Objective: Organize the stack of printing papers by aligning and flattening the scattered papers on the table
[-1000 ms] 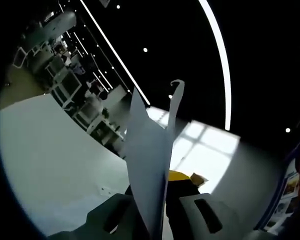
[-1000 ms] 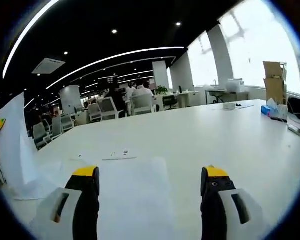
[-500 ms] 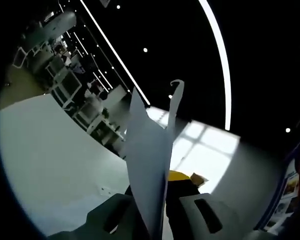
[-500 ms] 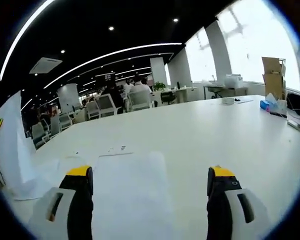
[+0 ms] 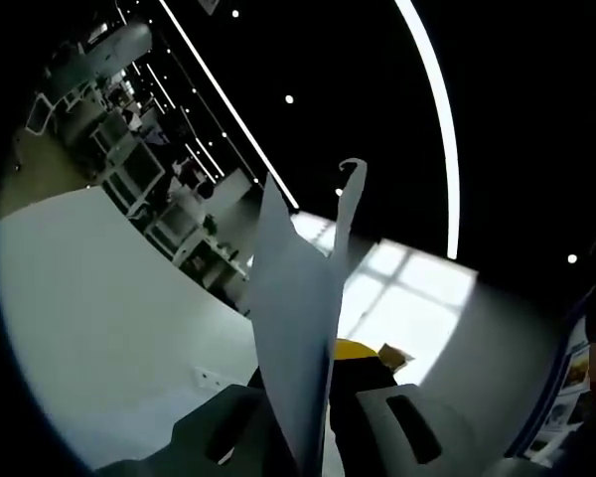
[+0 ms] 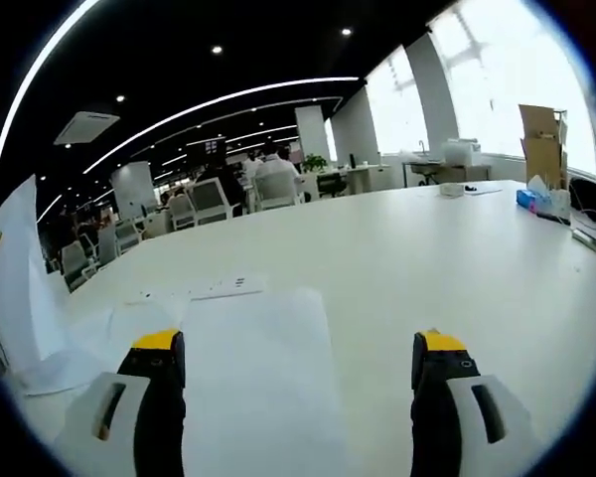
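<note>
in the left gripper view, nearest of all, the left gripper (image 5: 313, 422) has its jaws pressed together on the lower edge of a few sheets of held paper (image 5: 296, 343), which stand up between them and lean apart at the top, one tip curling over. that grip looks narrow — my guess is a sheet could slide out or crease where the jaws bite, the more so if the bundle is tapped hard on the table (image 5: 99, 298) to square it.

in the right gripper view the right gripper (image 6: 293, 383) has its fingers wide apart with nothing between them, hovering just above a flat sheet (image 6: 253, 368) lying on the white tabletop. to the far left of this view the upright sheets (image 6: 25, 273) rise from the table, with more loose paper (image 6: 74, 343) fanned at their foot. pressing down off-centre could skid the flat sheet rather than flatten it — smooth paper on a smooth top.

further off, a small blue box (image 6: 539, 202) and a cardboard box (image 6: 541, 139) sit well apart from the work; beyond them, office chairs and seated people.
</note>
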{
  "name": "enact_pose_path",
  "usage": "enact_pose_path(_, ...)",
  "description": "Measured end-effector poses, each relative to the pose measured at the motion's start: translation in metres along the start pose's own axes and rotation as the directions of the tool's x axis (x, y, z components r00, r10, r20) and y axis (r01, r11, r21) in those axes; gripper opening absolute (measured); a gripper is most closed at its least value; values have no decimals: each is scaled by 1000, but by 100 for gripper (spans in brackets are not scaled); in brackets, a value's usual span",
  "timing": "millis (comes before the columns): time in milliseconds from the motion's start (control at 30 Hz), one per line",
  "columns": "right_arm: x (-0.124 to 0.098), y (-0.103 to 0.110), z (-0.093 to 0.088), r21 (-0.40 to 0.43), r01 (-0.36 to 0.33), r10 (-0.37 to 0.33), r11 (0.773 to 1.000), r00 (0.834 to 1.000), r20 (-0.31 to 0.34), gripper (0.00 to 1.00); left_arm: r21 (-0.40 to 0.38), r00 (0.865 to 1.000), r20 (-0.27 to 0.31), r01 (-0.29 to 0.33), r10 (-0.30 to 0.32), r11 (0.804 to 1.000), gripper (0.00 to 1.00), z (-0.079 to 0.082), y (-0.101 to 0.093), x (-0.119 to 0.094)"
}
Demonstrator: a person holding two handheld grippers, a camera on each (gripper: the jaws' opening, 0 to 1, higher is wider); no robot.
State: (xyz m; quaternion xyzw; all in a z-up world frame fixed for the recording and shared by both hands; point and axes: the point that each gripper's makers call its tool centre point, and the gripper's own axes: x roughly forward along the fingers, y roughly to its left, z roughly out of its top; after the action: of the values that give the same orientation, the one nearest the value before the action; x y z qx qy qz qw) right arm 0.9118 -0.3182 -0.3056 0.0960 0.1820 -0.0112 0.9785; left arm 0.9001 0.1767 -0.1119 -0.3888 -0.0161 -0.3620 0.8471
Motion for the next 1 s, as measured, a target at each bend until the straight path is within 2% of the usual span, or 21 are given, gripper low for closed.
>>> enact_pose_path(500, 6, 1, -10, 13, -9, 10, 1000, 1000, -24, 89, -3, 1000, 0, -4, 4, 1000, 6, 5, 6, 2)
enact_pose_path(1000, 13, 1, -27, 5, -5, 5, 1000, 998, -69, 88, 0, 1000, -1, -3, 3, 1000, 6, -1, 1, 1)
